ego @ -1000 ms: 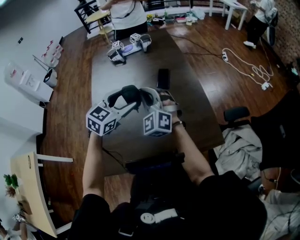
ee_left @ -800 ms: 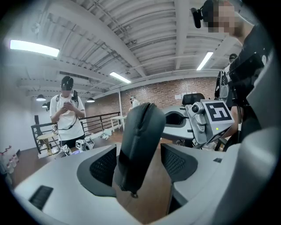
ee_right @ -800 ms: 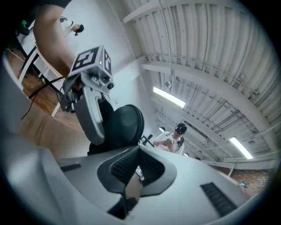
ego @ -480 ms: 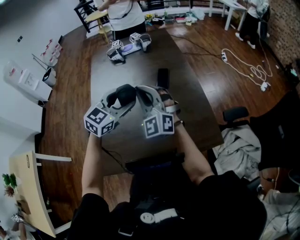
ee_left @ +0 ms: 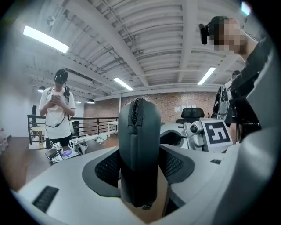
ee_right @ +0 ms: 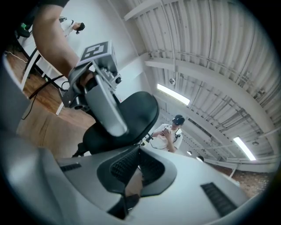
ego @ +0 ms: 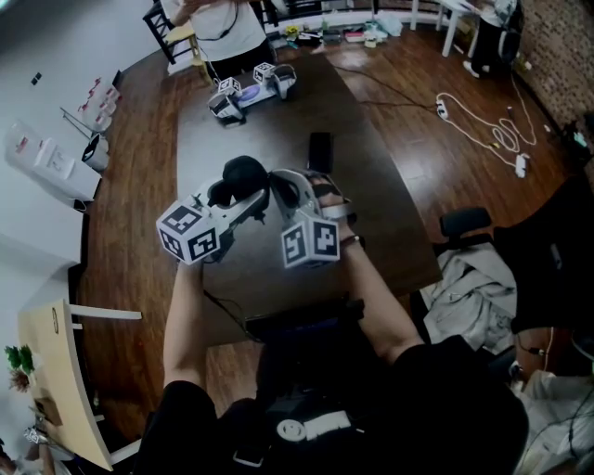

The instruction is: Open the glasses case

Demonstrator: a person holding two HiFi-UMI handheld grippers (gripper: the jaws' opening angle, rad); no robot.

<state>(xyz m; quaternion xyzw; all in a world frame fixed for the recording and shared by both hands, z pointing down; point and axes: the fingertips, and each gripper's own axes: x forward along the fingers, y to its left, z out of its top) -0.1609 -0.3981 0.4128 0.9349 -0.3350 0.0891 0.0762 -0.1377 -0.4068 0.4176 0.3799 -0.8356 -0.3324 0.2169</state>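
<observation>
A dark zip-up glasses case (ego: pixel 243 176) is held up above the dark table (ego: pixel 371 213). My left gripper (ego: pixel 239 197) is shut on it. In the left gripper view the case (ee_left: pixel 139 132) stands on end between the pads, zip seam facing the camera. The left gripper's (ee_left: pixel 140 169) jaws have just been closing on the case. My right gripper (ego: pixel 278 190) is shut, its tips at the case's right side. In the right gripper view the case (ee_right: pixel 131 116) fills the space above the closed right gripper (ee_right: pixel 138 159). Whether it pinches the zip pull I cannot tell.
Another pair of grippers (ego: pixel 251 88) lies at the table's far end, where a person (ego: pixel 218 23) stands. A dark flat object (ego: pixel 320 151) lies mid-table. To the right are an office chair (ego: pixel 464 223), a draped jacket (ego: pixel 473 292) and white cables (ego: pixel 483 121) on the floor.
The left gripper has rolled a little and the case has shifted slightly up and to the left in the head view. The right gripper has stayed almost still.
</observation>
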